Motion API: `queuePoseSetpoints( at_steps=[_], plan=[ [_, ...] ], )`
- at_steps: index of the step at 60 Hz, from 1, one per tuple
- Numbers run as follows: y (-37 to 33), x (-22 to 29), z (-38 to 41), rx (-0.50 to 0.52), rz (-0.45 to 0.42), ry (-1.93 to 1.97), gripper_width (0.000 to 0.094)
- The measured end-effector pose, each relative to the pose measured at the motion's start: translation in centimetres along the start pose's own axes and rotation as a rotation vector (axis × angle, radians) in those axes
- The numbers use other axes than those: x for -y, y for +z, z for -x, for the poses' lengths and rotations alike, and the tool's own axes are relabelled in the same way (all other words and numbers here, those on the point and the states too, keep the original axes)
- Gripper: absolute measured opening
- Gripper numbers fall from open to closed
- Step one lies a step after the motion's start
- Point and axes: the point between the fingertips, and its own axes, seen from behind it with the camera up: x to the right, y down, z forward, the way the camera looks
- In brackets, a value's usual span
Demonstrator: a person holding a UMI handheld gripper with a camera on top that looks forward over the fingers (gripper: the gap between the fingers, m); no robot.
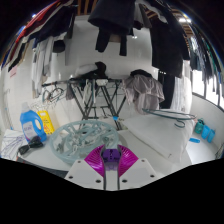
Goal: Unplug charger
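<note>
I cannot make out the charger anywhere among the clutter on the white table. My gripper has its purple pads almost together, holding nothing. Just beyond the gripper lies a pale wire rack, and behind the rack stands a black folding frame.

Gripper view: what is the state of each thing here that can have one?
hand-held gripper: holds nothing
dark clothes: hanging overhead
black rack: standing upright
grey cloth: crumpled, beside the rack
round wire grille: lying flat, just ahead of the fingers
charger: cannot be made out
</note>
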Motion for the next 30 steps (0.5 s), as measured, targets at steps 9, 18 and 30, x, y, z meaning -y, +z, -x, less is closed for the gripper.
queuePoseSetpoints(
  at_steps=[9, 18, 30],
  plan=[
    [3.7, -8.5, -3.4, -0.033, 0.128, -0.051, 0.0164],
    [4.6, -11.7, -4.9, -0.053, 0.190, -0.083, 0.0465],
    [-2.9, -7.3, -5.8, -0.071, 0.164, -0.082, 0.0854]
  ],
)
